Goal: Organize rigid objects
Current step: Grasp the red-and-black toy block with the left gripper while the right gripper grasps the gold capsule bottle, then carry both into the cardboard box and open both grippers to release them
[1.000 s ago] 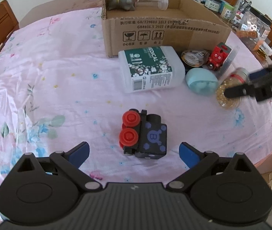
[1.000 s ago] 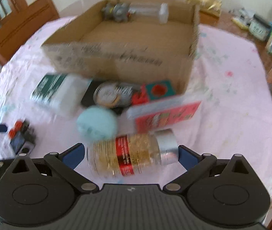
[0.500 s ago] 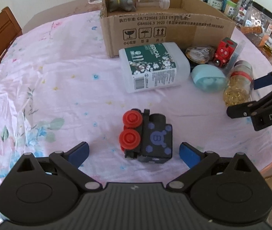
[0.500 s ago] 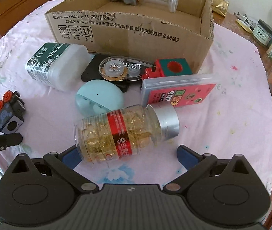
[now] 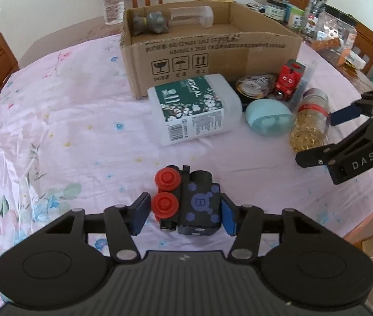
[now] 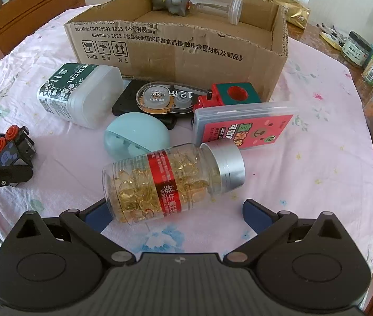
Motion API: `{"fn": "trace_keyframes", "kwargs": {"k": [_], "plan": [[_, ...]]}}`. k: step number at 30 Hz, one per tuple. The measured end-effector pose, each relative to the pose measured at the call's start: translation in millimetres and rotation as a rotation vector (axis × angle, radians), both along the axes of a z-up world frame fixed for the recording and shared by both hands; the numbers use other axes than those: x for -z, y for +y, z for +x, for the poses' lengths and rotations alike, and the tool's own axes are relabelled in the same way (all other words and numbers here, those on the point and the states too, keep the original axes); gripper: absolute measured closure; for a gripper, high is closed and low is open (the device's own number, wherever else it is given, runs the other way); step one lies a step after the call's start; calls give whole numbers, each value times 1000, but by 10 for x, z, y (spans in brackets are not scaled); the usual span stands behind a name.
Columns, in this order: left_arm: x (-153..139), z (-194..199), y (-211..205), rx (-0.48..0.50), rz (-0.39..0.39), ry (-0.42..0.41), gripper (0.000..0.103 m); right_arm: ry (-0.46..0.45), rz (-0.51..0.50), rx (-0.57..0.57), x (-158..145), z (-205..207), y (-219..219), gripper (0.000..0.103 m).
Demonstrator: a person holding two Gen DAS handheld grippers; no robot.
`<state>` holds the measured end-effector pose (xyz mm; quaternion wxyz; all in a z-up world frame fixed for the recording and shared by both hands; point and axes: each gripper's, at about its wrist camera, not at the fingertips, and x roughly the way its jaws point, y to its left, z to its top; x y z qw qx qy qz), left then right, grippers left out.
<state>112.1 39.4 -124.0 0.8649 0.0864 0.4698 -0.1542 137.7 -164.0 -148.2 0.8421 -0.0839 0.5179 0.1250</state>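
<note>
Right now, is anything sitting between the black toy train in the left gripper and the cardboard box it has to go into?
Yes. The white medical bottle lies on its side on the tablecloth between the black toy train, clamped in the left gripper, and the cardboard box. Lifting over it looks clear.

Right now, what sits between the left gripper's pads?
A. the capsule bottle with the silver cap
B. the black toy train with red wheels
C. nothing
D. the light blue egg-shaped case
B: in the left wrist view the left gripper has just closed, its blue pads pressing both sides of the black toy train on the tablecloth.
</note>
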Motion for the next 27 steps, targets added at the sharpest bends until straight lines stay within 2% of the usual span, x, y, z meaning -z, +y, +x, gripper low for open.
{"fn": "trace_keyframes", "kwargs": {"k": [8, 12, 21, 27], "plan": [[2, 2, -4, -7, -4, -2, 53, 11, -8, -5, -19, 11, -4, 0], [2, 3, -4, -8, -3, 0, 53, -26, -41, -68, -108, 28, 21, 0], [5, 16, -18, -11, 5, 0, 53, -28, -57, -177, -174, 157, 95, 0], [0, 29, -26, 0, 13, 3, 53, -24, -92, -229, -171, 180, 186, 6]]}}
